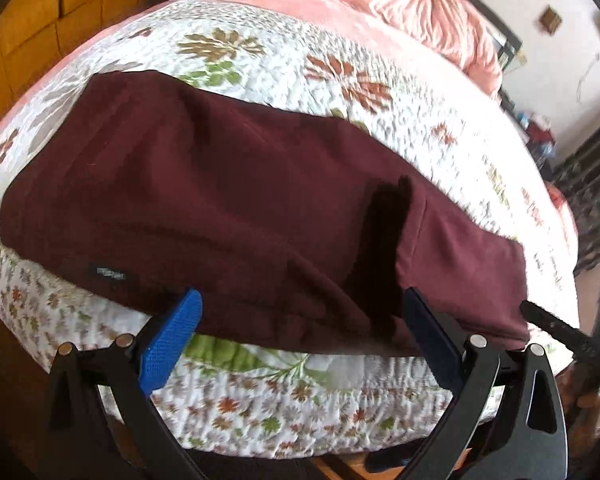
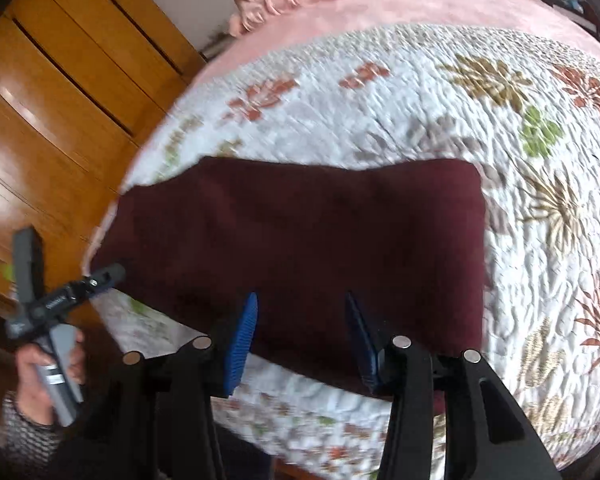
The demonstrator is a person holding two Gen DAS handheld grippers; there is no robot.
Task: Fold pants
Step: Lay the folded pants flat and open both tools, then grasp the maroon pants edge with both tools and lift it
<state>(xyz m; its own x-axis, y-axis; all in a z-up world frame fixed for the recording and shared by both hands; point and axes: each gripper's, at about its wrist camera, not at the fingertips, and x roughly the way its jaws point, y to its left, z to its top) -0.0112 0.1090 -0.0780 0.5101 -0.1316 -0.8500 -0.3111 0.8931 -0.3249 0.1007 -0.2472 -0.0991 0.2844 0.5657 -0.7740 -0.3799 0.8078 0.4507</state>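
My left wrist view looks from the bed's near edge toward 12 o'clock, close over the pants (image 1: 228, 200); my right wrist view does likewise, and both share the pants (image 2: 300, 240) and quilt (image 1: 300, 72)

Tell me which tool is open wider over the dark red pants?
The left tool: its blue fingers stand far apart, while the right tool's sit closer together. Neither holds the pants.

Both grippers open and holding nothing: left gripper (image 1: 300, 320) jaws spread wide, right gripper (image 2: 300, 332) jaws narrower, and in the right view the left hand (image 2: 46, 372) is wrapped around its grey handle, tool tilted.
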